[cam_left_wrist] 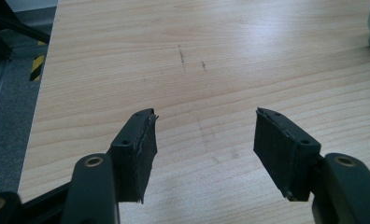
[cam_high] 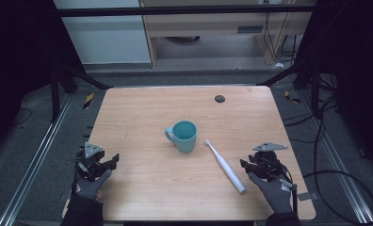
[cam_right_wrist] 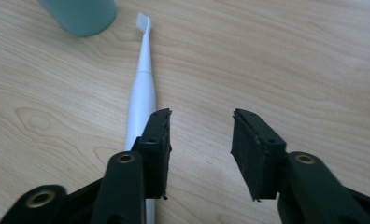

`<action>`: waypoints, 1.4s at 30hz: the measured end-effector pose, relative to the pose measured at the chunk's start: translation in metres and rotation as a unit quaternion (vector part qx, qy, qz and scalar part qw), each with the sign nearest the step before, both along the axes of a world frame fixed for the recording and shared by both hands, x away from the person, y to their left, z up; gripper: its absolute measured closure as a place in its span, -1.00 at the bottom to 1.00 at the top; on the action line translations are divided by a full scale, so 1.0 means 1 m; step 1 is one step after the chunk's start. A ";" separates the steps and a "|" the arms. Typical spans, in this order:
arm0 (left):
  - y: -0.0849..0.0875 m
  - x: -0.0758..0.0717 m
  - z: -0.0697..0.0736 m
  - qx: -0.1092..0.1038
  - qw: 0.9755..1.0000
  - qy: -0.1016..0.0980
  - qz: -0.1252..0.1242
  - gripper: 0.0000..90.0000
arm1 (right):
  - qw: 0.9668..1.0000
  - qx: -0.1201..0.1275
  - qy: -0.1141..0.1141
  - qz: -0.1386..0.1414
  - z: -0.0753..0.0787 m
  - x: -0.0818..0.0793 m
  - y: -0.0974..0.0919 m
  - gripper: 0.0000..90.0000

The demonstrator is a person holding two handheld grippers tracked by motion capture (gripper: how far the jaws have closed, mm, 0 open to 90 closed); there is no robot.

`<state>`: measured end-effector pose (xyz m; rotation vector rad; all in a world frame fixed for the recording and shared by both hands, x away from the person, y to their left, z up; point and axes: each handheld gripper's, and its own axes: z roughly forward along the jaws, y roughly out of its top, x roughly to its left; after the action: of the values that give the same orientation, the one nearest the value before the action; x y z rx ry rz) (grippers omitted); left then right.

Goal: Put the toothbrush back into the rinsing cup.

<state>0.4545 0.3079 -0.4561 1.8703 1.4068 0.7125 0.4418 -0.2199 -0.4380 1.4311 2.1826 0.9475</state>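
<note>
A: Pale wood bench [cam_high: 142, 113], dark floor around it. Where's the toothbrush [cam_high: 224, 165]?

B: Just beside the right tongs [cam_high: 248, 165], on their inner side. Long axis runs from near them up toward the teal mug [cam_high: 184, 135], bristle end by its base. White, slim, lying flat.

A: Left tongs [cam_high: 110, 163]?

B: Well apart from it, over bare wood. Both pairs gape, holding nothing. Right looks nearer.
</note>
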 end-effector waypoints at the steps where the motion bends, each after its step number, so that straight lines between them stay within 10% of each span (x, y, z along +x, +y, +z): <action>1: 0.000 0.000 0.000 0.000 1.000 0.000 0.000 -0.16 | 1.000 -0.004 -0.001 0.003 0.003 0.002 0.002 0.19; 18: 0.000 0.002 -0.002 0.001 1.000 0.008 -0.006 -0.19 | 0.997 -0.047 0.045 0.040 0.035 0.025 0.036 -0.05; 42: 0.000 0.002 -0.001 0.002 1.000 0.008 -0.007 -0.20 | 0.981 -0.105 0.143 0.074 0.000 0.044 0.065 0.05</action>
<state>0.4568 0.3076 -0.4576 1.8910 1.4015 0.6940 0.4857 -0.1553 -0.4376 1.3913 2.5402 0.5595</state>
